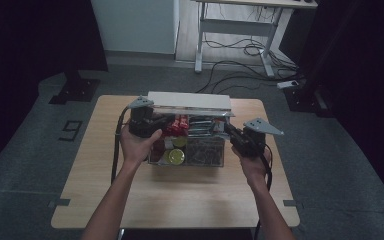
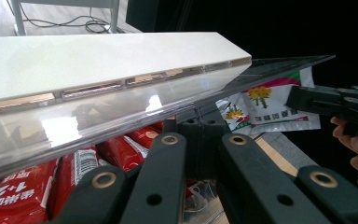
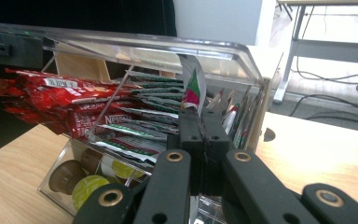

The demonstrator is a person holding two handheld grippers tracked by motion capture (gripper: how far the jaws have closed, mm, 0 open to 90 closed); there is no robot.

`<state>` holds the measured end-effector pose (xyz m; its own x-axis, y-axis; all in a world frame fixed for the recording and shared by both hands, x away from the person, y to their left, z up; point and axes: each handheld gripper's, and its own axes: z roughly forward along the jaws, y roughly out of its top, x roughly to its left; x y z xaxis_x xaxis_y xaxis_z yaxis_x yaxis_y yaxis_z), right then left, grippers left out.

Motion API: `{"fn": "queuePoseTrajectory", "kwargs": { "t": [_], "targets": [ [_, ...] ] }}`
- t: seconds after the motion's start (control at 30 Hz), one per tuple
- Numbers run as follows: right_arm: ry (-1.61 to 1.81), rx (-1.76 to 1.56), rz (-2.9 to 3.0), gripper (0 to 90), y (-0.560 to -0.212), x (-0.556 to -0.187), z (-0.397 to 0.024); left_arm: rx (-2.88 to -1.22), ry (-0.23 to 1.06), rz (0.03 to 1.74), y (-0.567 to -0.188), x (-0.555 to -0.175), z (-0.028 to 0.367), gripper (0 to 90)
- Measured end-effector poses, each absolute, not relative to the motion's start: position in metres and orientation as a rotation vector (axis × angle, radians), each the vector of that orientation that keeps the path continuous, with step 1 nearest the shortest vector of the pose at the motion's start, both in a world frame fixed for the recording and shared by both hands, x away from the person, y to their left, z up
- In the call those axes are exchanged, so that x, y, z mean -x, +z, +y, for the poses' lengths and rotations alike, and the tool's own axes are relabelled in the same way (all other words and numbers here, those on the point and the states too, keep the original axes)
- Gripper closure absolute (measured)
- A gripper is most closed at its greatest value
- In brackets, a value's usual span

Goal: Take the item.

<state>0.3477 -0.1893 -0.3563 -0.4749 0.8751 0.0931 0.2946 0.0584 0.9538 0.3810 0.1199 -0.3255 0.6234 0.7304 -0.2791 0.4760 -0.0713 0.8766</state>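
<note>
Currently, a clear acrylic organiser box [image 1: 187,150] is sitting mid-table [image 1: 105,200], its glossy lid [image 2: 98,112] standing raised under a white rectangular top [image 1: 189,100]. Red foil sachets [image 3: 51,93] are lying stacked in one compartment, green-striped sachets [image 3: 140,116] beside them, round coffee capsules [image 3: 86,186] in the lower tray. The left gripper [image 2: 196,128] is holding the lid's edge between closed jaws. The right gripper [image 3: 200,126] is pinching one upright sachet [image 3: 193,88].

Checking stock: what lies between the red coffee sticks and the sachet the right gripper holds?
Green-striped white sachets, shown in the right gripper view.
</note>
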Motion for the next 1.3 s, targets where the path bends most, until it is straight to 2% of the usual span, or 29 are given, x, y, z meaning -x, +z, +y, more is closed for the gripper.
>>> {"fn": "queuePoseTrajectory", "kwargs": {
  "t": [1.3],
  "targets": [
    [1.478,-1.150,1.724,89.5,-0.354,-0.325,-0.215,-1.715,0.277,1.003,-0.327,-0.383,0.118,90.0]
  ]
}}
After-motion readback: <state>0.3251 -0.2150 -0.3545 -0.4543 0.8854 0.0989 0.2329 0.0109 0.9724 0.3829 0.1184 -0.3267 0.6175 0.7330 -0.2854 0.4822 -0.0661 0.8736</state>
